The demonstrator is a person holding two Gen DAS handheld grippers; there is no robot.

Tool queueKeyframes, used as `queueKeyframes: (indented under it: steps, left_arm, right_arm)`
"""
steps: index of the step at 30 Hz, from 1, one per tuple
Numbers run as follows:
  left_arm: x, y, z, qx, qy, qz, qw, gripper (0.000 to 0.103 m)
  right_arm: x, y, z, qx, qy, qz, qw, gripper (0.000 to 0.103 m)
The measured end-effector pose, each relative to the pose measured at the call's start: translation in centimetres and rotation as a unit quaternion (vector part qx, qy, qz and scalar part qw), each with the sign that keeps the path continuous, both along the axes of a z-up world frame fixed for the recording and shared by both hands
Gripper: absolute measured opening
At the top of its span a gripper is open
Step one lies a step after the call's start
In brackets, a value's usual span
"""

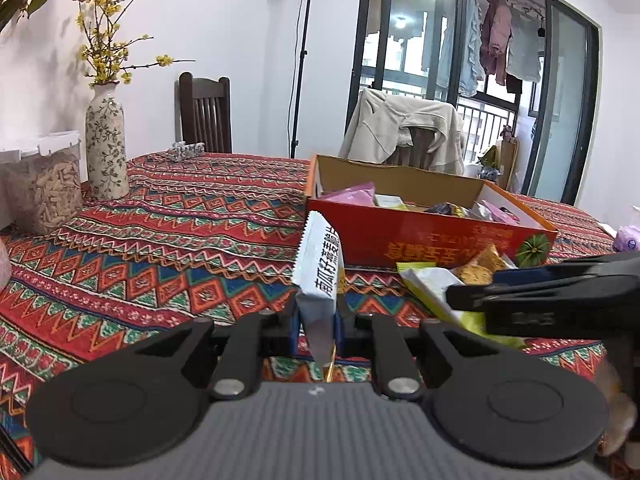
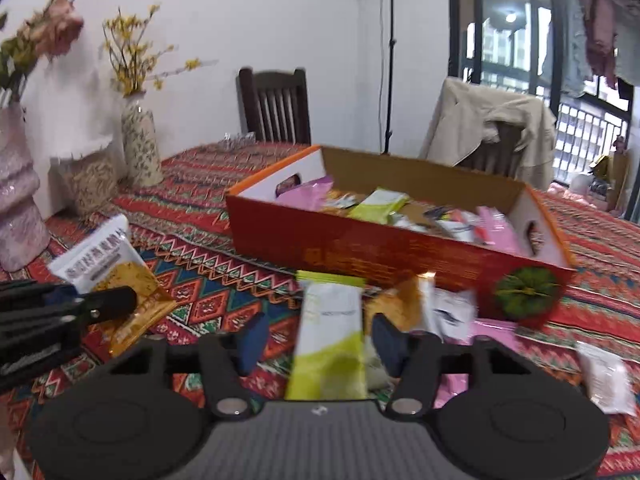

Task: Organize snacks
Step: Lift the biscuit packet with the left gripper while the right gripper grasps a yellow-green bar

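Observation:
My left gripper is shut on a white snack packet with black print, held upright above the patterned tablecloth. The right wrist view shows this packet as white and gold in the left gripper. My right gripper is open, and a white and lime-green packet lies between its blue pads with a gap on the left side. The left wrist view has the right gripper over that same packet. Behind stands a red cardboard box holding several snacks.
Loose packets lie in front of the box: an orange one, a white one, a pink one and a white one. A floral vase, a seed container and a pink vase stand at the left.

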State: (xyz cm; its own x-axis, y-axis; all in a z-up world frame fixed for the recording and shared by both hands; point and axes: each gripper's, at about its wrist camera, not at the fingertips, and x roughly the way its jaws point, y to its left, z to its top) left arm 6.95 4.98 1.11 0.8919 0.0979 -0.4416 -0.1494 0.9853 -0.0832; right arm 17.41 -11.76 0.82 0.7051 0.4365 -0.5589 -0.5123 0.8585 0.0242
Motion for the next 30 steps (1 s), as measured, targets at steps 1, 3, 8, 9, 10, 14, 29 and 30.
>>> queueKeyframes:
  steps: [1,3,8,9,10,14,29,30]
  left_arm:
    - [0.1,0.2,0.0,0.000,0.000,0.001,1.0000,0.016]
    - [0.3,0.6,0.0,0.000,-0.001,0.002,1.0000,0.016]
    - [0.8,0.8,-0.2,-0.002,0.000,0.000,1.0000,0.016]
    - [0.9,0.8,-0.3,-0.004,0.001,0.000,1.0000,0.016]
    - [1.0,0.7,-0.3,-0.005,0.001,-0.001,1.0000,0.016]
    - [1.2,0.4,-0.3,-0.004,0.001,-0.007,1.0000,0.016]
    - [1.1,-0.5,0.3,0.008,-0.005,-0.006,0.9999,0.016]
    - [1.2,-0.5,0.4,0.008,-0.005,-0.005,0.9999,0.016]
  right_arm:
    - [0.5,0.7,-0.3,-0.006,0.007,0.002,1.000,0.053]
    - [1.5,1.8,-0.9,-0.020,0.022,-0.002,1.000,0.055]
    - [2.2,2.6,-1.7,-0.038,0.027,-0.009,0.999,0.059]
    - [2.2,2.7,-1.8,-0.040,0.026,-0.009,0.999,0.059]
    - [2.2,2.8,-1.9,-0.043,0.024,-0.009,0.999,0.059]
    - [1.9,2.8,-1.7,-0.041,0.022,0.004,0.999,0.041]
    - [2.8,3.0,-1.6,-0.042,0.012,0.019,0.999,0.055]
    - [3.1,3.0,-2.0,-0.042,0.022,0.020,0.999,0.051]
